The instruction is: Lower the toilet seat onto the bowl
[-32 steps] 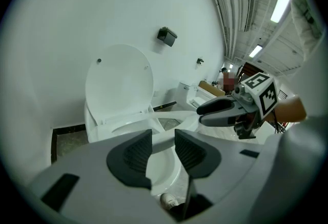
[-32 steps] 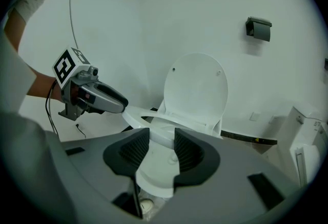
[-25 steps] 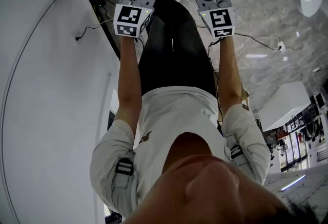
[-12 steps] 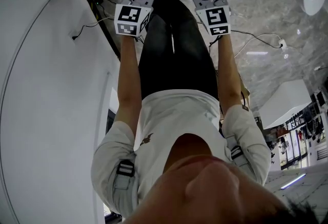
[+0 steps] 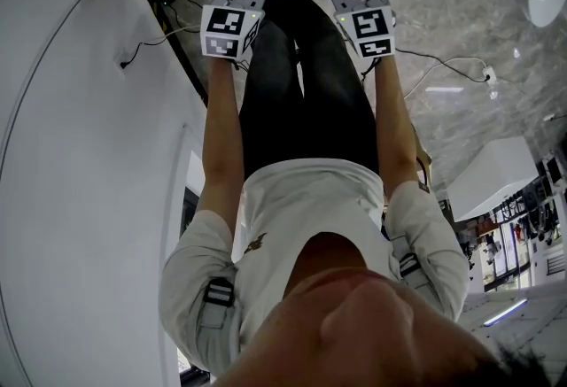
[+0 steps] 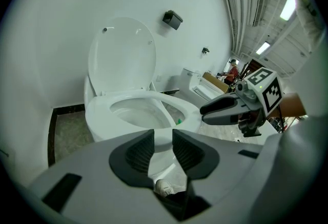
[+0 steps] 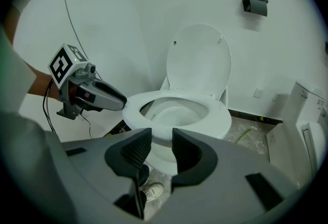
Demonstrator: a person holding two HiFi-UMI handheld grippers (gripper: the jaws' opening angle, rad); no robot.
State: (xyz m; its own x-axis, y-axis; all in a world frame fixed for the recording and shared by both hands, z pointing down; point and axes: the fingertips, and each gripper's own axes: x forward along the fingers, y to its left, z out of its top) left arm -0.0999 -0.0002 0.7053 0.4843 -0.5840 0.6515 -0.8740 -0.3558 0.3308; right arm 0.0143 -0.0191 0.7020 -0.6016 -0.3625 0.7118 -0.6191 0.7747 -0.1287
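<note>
Narrowing over the last second, the jaws of the left gripper (image 6: 163,138) and the right gripper (image 7: 162,141) have just been closing. They stand partly apart with nothing between them; each gap shows only the front of the white porcelain bowl (image 6: 97,125), well beyond the pads. In the head view both pairs were splayed wide a second ago and now look slimmer. They point down at the bowl's front from either side of the person's black-trousered legs (image 5: 306,84).

The white oval toilet seat (image 7: 219,118) lies flat on the bowl's rim, and the rounded white lid (image 7: 199,59) stands upright against the white wall (image 7: 128,7). I judge the lowering done, with both hands free of the seat; neither gripper clamps it.

Each gripper's tip hangs just beside a front corner of the seat, and from these angles I cannot tell whether either brushes its edge. On the left side, the white wall curves in close beside that arm. On the other side lies open grey marbled floor (image 5: 425,4), crossed by thin black cables (image 5: 443,66), with another white fixture (image 7: 307,130) well apart. A white shoe (image 7: 152,190) sits below the bowl's front. Up and back toward the person looks the freest way out.
</note>
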